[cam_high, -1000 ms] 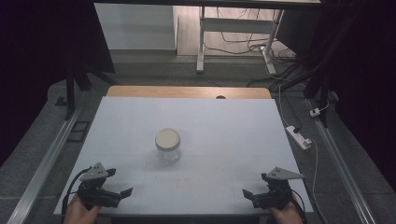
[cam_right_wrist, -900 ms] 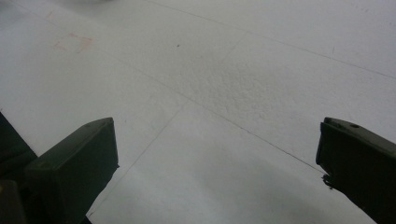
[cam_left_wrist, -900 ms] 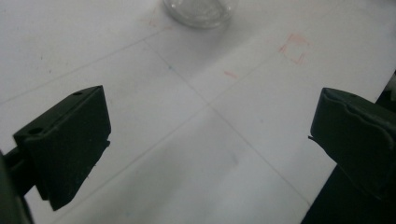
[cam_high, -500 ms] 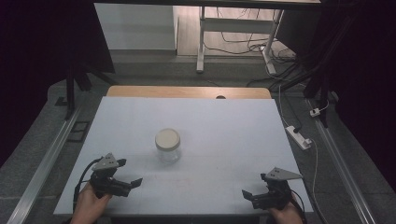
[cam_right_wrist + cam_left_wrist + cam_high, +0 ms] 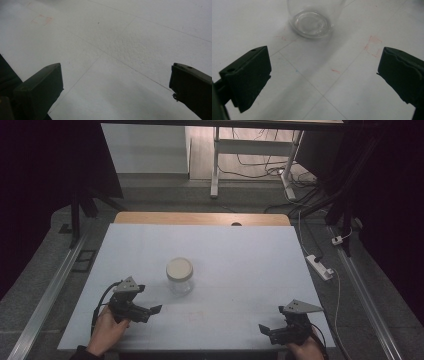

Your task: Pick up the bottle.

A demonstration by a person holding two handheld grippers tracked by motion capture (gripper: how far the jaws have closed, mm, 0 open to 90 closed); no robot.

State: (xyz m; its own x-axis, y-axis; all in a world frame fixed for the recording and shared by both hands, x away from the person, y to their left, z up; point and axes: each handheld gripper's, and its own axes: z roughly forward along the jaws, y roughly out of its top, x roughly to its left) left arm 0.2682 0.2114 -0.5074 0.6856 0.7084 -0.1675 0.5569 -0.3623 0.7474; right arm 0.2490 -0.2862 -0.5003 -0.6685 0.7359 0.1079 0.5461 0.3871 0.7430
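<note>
A clear glass jar (image 5: pixel 179 276) with a cream lid stands upright near the middle of the white table (image 5: pixel 240 255). My left gripper (image 5: pixel 150 311) hovers low at the jar's front left, open, pointing toward it. In the left gripper view the jar's base (image 5: pixel 312 21) stands ahead between the wide-apart jaws, with nothing held. At the front right edge my right gripper (image 5: pixel 263 329) rests open. In the right gripper view its jaws frame bare white tabletop (image 5: pixel 120 50).
Faint red marks (image 5: pixel 372 46) and thin pencil lines cross the tabletop near the jar. A wooden strip (image 5: pixel 200 218) borders the far edge. A white power strip (image 5: pixel 320 266) lies on the floor off the table's right side. Metal rails run along both sides.
My left gripper has moved forward and to the right, from the front left corner toward the jar. The right gripper has stayed in place.
</note>
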